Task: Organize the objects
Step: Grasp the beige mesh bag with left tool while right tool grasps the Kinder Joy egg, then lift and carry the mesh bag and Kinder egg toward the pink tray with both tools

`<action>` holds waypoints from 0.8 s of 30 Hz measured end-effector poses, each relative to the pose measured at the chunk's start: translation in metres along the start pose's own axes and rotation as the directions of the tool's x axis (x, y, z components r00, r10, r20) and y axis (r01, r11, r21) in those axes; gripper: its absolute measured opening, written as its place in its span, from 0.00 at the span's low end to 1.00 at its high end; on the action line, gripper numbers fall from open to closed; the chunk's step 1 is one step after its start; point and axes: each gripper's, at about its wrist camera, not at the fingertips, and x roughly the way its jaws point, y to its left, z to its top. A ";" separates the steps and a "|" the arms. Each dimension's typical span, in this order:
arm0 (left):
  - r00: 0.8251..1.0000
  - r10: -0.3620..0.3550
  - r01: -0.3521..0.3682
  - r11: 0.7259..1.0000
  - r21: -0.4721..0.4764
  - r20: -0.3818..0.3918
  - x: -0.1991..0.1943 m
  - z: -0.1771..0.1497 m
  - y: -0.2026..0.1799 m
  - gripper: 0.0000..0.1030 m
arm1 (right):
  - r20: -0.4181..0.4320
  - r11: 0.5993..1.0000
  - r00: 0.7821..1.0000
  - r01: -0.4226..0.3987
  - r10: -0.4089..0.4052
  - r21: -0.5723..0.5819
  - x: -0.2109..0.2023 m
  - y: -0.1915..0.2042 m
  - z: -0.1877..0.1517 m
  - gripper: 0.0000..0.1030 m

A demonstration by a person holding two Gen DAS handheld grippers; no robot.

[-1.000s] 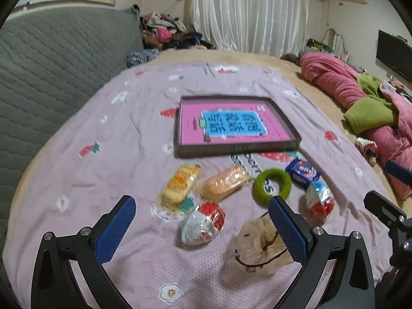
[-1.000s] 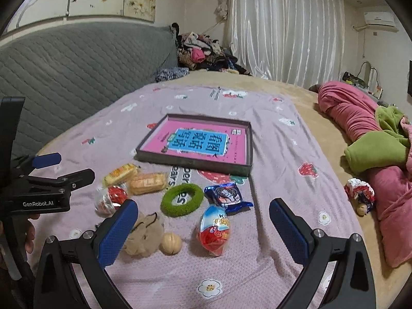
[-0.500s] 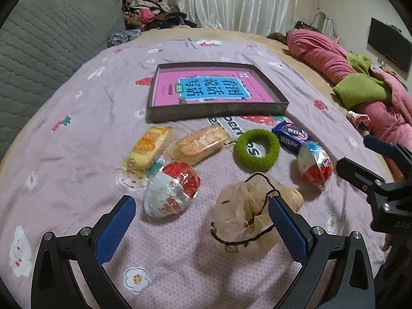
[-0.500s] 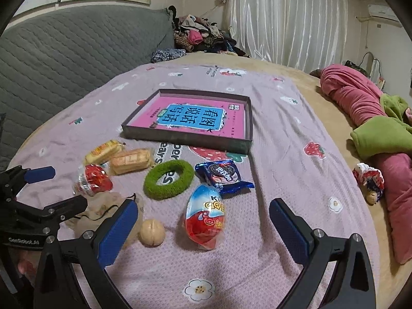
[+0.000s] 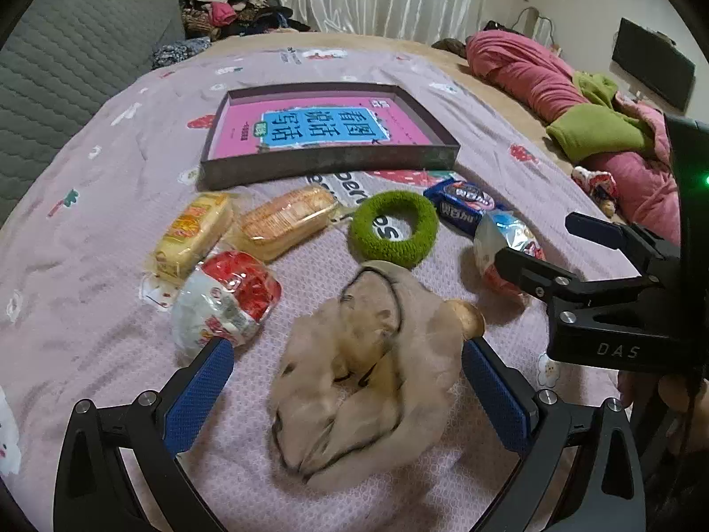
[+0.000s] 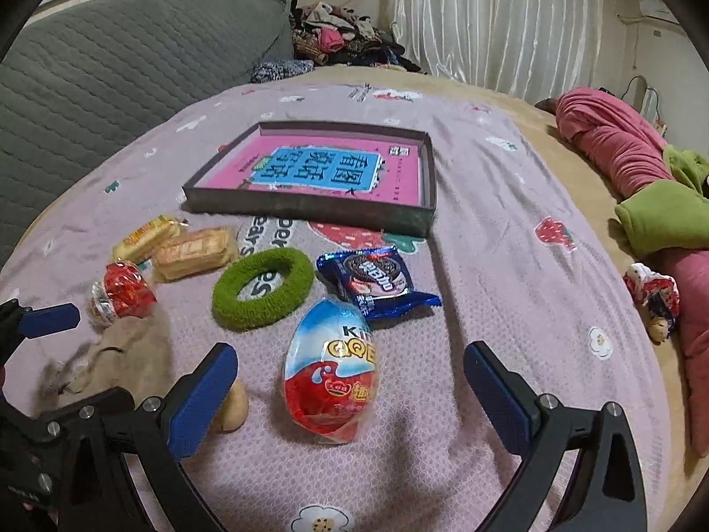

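My left gripper point(image 5: 348, 383) is open, its blue pads on either side of a beige drawstring pouch point(image 5: 363, 381) on the purple blanket. A walnut point(image 5: 465, 317) lies by the pouch. My right gripper point(image 6: 350, 381) is open around a blue-and-red egg-shaped sweet point(image 6: 332, 368). Beyond lie a green knitted ring point(image 6: 263, 288), a blue Oreo packet point(image 6: 376, 279), a red-and-white wrapped egg point(image 5: 226, 299), and two yellow snack packs point(image 5: 195, 230) point(image 5: 288, 221). A shallow dark box point(image 5: 328, 133) with a pink book inside sits farther back.
A grey quilted headboard point(image 6: 111, 71) rises at the left. Pink and green bedding point(image 6: 642, 177) is bunched along the right side, with a small wrapped toy point(image 6: 653, 297) beside it. Clothes point(image 6: 336, 40) are piled at the far end by the curtains.
Both grippers have moved forward and down toward the items. The left now straddles the pouch; the right now straddles the egg-shaped sweet. Nothing on the blanket has shifted.
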 end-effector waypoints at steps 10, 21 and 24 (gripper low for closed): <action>0.999 -0.037 0.037 0.999 -0.005 -0.040 0.015 -0.007 -0.001 0.89 | -0.047 1.000 0.999 -0.020 0.020 -0.001 0.018 -0.003 -0.001 0.96; 0.994 -0.062 0.061 0.998 -0.011 -0.086 0.027 -0.010 -0.002 0.39 | -0.085 0.999 0.996 -0.040 0.040 0.002 0.031 0.002 -0.004 0.56; 0.992 -0.083 0.081 0.996 -0.025 -0.094 0.027 -0.010 0.001 0.31 | -0.086 0.997 0.993 -0.074 0.076 0.018 0.032 0.001 -0.004 0.50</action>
